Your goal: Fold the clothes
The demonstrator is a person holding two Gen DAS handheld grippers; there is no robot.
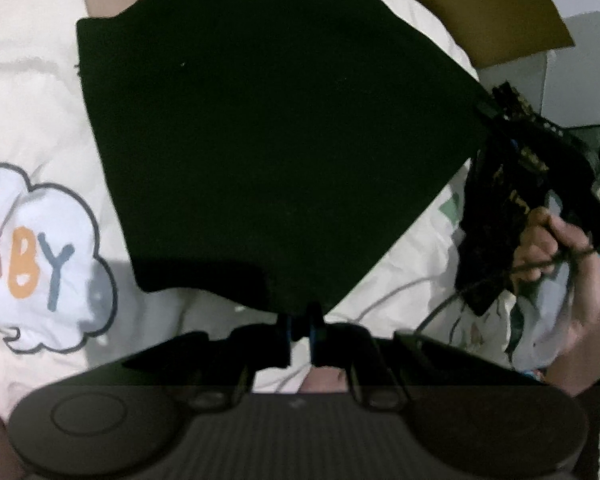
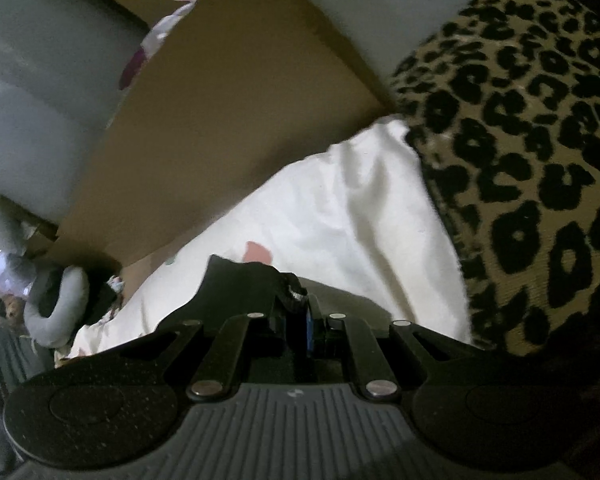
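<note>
A black garment hangs stretched out above white bedding in the left wrist view. My left gripper is shut on its near corner. At the right, my right gripper pinches another corner, with a person's hand on its handle. In the right wrist view my right gripper is shut on a bunched bit of the black garment; the rest of the cloth is out of that view.
The bedding carries a cloud print with coloured letters. A brown cardboard sheet leans beside the bed. A leopard-print fabric fills the right side. A grey pillow and clutter lie at far left.
</note>
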